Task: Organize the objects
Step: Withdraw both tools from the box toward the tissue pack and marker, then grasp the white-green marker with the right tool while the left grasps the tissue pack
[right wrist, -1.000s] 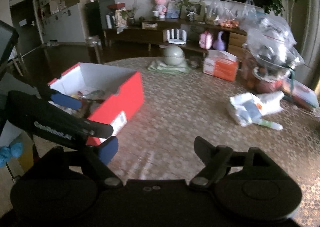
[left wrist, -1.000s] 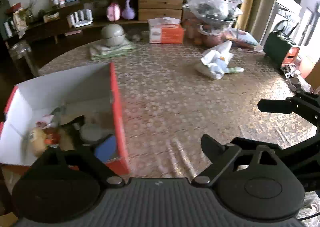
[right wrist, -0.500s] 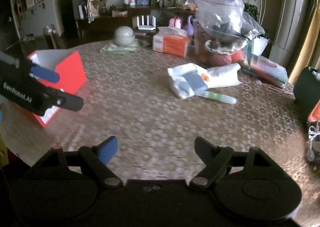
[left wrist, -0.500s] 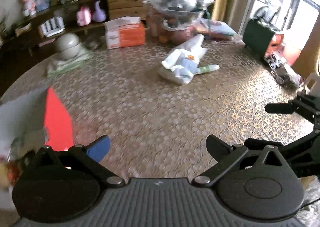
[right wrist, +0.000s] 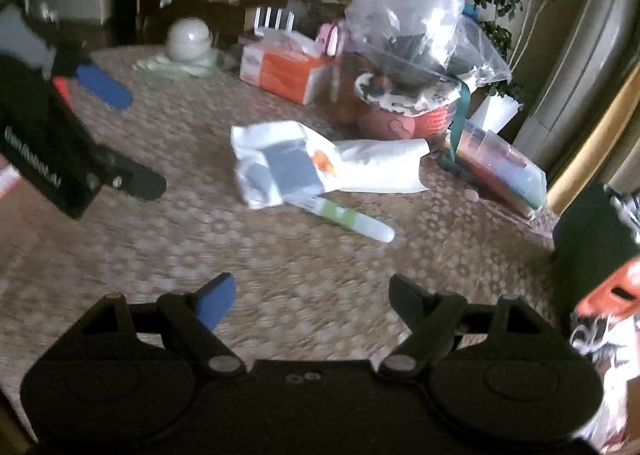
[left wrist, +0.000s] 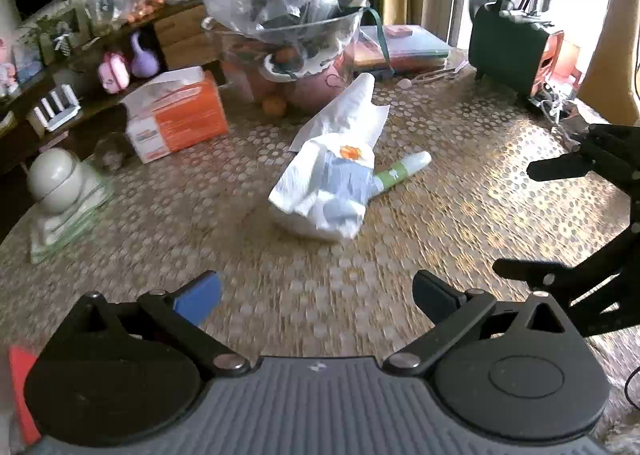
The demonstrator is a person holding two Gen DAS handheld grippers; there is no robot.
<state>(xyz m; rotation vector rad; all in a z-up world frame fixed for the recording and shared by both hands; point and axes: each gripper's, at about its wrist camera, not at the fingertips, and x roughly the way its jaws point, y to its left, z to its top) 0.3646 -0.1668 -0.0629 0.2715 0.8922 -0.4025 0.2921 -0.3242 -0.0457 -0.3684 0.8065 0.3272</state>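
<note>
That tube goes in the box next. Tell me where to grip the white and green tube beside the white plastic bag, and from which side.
Grip the white and green tube at its free white end, coming from above with fingers across its width. It lies flat, its other end tucked under the white plastic bag. The right hand-held gripper is open and probably best placed.

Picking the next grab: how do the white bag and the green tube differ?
The bag is crumpled, broad and soft, with dark contents showing through; the tube is slim and straight. The bag lies on the tube's one end. Both lie on the table, ungripped.
</note>
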